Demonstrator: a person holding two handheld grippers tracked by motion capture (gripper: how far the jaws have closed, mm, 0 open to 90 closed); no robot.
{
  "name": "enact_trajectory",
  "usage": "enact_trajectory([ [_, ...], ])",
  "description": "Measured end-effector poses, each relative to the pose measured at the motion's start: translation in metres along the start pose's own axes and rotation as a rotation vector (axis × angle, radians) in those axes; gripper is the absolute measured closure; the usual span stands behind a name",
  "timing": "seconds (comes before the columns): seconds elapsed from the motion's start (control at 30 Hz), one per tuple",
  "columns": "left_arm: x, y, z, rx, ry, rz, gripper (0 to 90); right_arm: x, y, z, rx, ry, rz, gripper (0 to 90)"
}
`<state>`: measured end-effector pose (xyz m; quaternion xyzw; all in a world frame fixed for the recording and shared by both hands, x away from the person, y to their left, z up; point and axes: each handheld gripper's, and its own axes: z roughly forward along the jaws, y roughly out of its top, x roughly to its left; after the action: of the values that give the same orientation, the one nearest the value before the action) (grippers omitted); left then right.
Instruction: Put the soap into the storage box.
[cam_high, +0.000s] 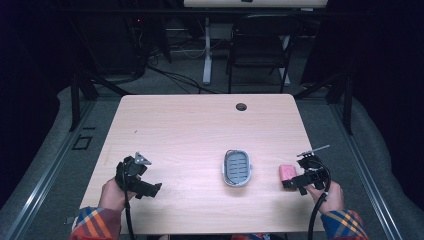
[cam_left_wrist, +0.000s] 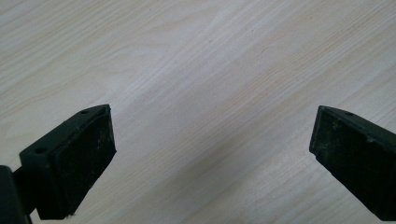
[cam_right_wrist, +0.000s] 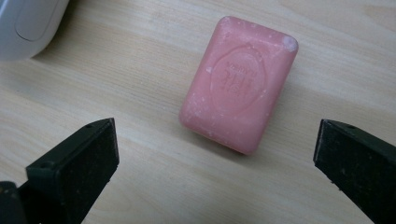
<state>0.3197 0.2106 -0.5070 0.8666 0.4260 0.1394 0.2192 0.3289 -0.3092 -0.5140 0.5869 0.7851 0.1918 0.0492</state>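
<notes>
Risk first: right claw (cam_right_wrist: 215, 154) is spread wide with the pink rectangular soap bar (cam_right_wrist: 239, 83) lying ahead of and between its jaws, not yet touched. The bar sits skewed to the jaw line, so closing as-is would likely catch corners rather than flat sides; I'd expect it to twist or squirt out. Soap is hard and slick, so too light a pinch could let it slide on the lift, and too hard could gouge it.

Second risk: the white oval soap dish with grey slotted insert (cam_high: 237, 168) sits near the bar's left on the pale wood-grain surface (cam_high: 200, 130). It looks light; a clumsy drop-in could shove or tip it.

Left claw (cam_left_wrist: 212, 140) is also spread, empty, over bare surface well apart from the dish, so nothing is steadying the dish.

Soap itself: matte pink, rounded corners, embossed oval logo on the top face, whitish scuffs and specks, one chipped pale corner. It lies flat near the front right of the surface, just beside the right claw (cam_high: 300, 180), apart from the dish.
</notes>
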Motion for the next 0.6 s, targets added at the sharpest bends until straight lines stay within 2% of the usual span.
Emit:
enact_trajectory([
  [0.3,-0.001,0.0,0.001,0.001,0.01,0.007,0.1,0.001,0.008,0.005,0.015,-0.022,0.024,0.2],
  [0.33,-0.001,0.0,0.001,0.001,0.01,0.008,0.1,0.003,0.01,0.008,0.002,-0.025,0.045,0.0],
  [0.37,-0.001,0.0,0.001,0.001,0.01,0.008,0.1,0.003,0.01,0.008,0.002,-0.025,0.045,0.0],
  [0.6,-0.001,0.0,0.001,0.004,0.0,0.01,0.1,0.004,0.023,0.016,0.045,-0.05,0.059,0.0],
])
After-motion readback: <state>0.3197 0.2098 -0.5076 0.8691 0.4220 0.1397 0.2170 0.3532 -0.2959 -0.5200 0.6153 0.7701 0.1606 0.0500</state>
